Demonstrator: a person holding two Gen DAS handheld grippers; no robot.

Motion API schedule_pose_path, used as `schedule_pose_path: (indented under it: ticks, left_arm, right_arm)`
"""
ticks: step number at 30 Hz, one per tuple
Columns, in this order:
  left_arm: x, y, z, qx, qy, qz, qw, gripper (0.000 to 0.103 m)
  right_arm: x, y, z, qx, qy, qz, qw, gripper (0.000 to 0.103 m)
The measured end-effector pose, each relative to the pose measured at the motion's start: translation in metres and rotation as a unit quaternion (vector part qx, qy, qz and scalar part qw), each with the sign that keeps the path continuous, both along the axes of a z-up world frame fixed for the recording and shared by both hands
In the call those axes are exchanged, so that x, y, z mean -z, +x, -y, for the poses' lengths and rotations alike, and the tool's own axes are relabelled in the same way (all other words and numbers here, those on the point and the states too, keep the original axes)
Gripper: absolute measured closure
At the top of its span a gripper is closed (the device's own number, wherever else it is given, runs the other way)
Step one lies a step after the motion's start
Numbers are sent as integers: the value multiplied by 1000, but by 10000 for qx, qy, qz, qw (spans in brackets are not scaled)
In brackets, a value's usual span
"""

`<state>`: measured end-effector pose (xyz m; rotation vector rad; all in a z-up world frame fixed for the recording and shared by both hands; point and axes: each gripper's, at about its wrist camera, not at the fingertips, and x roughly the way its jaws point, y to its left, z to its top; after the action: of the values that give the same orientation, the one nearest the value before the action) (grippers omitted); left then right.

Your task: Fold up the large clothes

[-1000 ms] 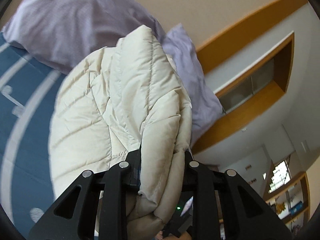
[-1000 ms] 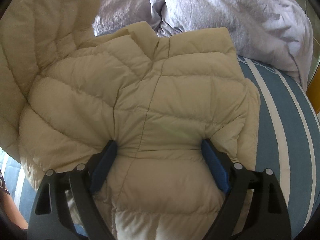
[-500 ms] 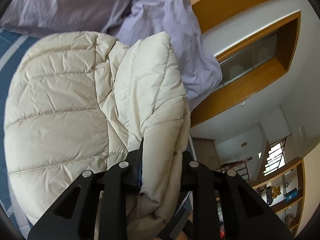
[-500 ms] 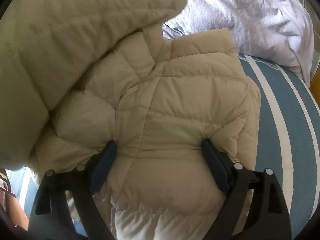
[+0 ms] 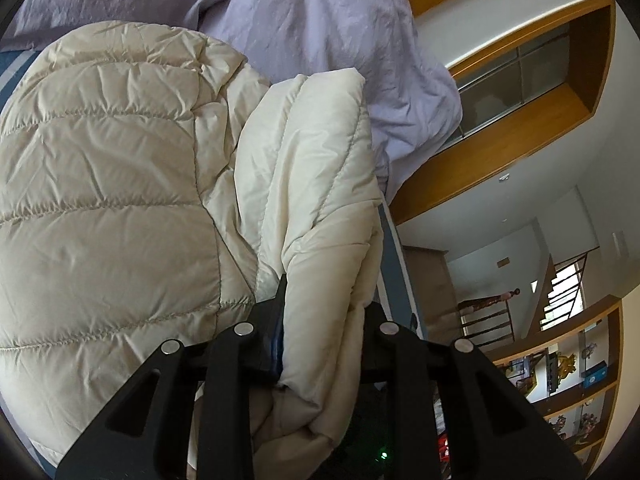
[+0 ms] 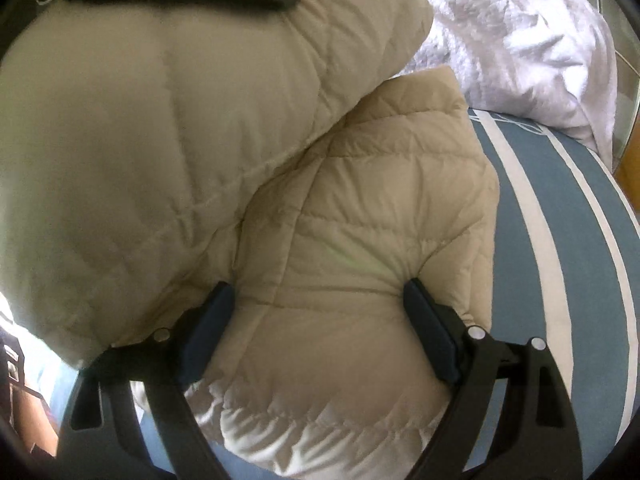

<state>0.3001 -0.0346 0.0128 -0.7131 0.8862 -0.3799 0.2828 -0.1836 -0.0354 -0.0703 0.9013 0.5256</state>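
The cream quilted puffer jacket lay on the blue striped bed. Over that last second I swung the flap pinched in my left gripper across it, while my right gripper stayed wide, pinning the hem. Fold was nearly closed, I reckoned.

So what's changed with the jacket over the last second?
The left gripper, clamped on a fold of the cream puffer jacket, has swung that flap over the body, now covering its left half. The right gripper stays wide, fingers pressed into the jacket on the striped bed.
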Motion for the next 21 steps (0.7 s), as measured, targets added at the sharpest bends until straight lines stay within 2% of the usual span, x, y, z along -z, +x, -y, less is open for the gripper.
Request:
schedule_pose_path:
  ticks: [6,8,11,16,21]
  left_arm:
    - [0,-6,4,42,79,7,10000,68]
    - [-2,-7,5,53,64,14,10000,58]
    - [-7,-8,8,96,21,45,9999,49]
    - [-22,-18,1,12,270,279,9992,41]
    - [-25,-32,-25,-287,660,331,9969,40]
  right_arm:
    - [-2,-7,12,51,65,8,10000,17]
    - [-2,-9,15,70,87,6,9999,17]
    - [-4,-12,21,113,124,9,9999,17]
    - [-9,-12,38,289,180,45,9994,17]
    - [-8,-7,64,707,60,30,9975,17]
